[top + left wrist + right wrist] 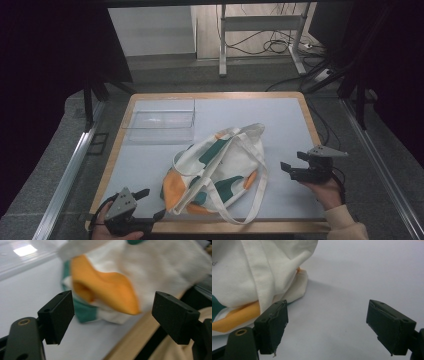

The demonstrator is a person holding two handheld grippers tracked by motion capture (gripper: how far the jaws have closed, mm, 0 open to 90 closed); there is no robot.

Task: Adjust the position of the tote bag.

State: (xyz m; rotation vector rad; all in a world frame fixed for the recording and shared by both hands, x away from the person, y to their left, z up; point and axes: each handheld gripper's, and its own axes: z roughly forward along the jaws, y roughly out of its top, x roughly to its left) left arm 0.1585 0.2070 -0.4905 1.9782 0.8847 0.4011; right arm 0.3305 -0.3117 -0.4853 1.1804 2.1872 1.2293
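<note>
Tote bag (215, 172) lying mid-table btwn left gripper (151, 204) and right gripper (291, 164), both w/ jaws apart, empty.

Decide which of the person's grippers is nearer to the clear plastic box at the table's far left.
Left. The left gripper sits at the near left edge, on the clear plastic box's side. The right gripper is across the tote bag, near the right edge.
</note>
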